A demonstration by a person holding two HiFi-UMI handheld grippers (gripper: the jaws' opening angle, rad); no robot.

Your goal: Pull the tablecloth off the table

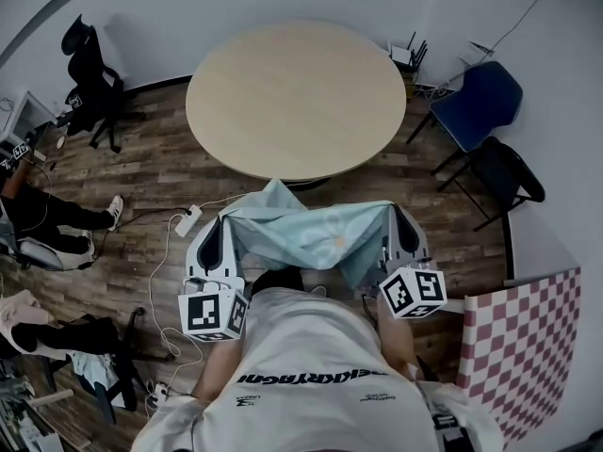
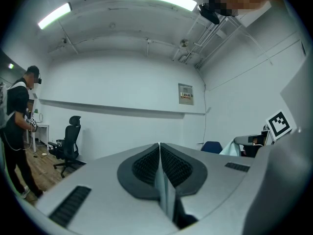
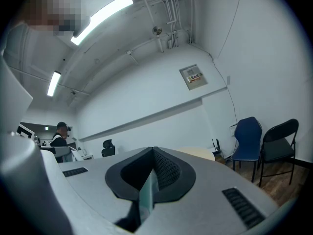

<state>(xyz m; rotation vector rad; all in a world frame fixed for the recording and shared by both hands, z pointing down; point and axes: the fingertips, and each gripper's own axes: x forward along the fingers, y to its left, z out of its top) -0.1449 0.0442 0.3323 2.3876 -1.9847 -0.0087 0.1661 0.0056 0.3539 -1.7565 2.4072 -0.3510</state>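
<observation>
The light blue tablecloth (image 1: 311, 234) hangs stretched between my two grippers, clear of the round wooden table (image 1: 296, 97), whose top is bare. My left gripper (image 1: 226, 222) is shut on the cloth's left corner, and a thin edge of cloth (image 2: 164, 190) shows pinched between its pads. At the other end, my right gripper (image 1: 394, 217) is shut on the right corner, with a strip of cloth (image 3: 146, 195) between its pads. Both grippers are held close to my body, in front of the table's near edge.
A blue chair (image 1: 480, 102) and a black folding chair (image 1: 504, 177) stand right of the table. A black office chair (image 1: 89, 73) is at the back left. A power strip and cables (image 1: 184, 222) lie on the wood floor. A red-checked cloth (image 1: 523, 347) is at right. A person (image 2: 17, 131) stands at left.
</observation>
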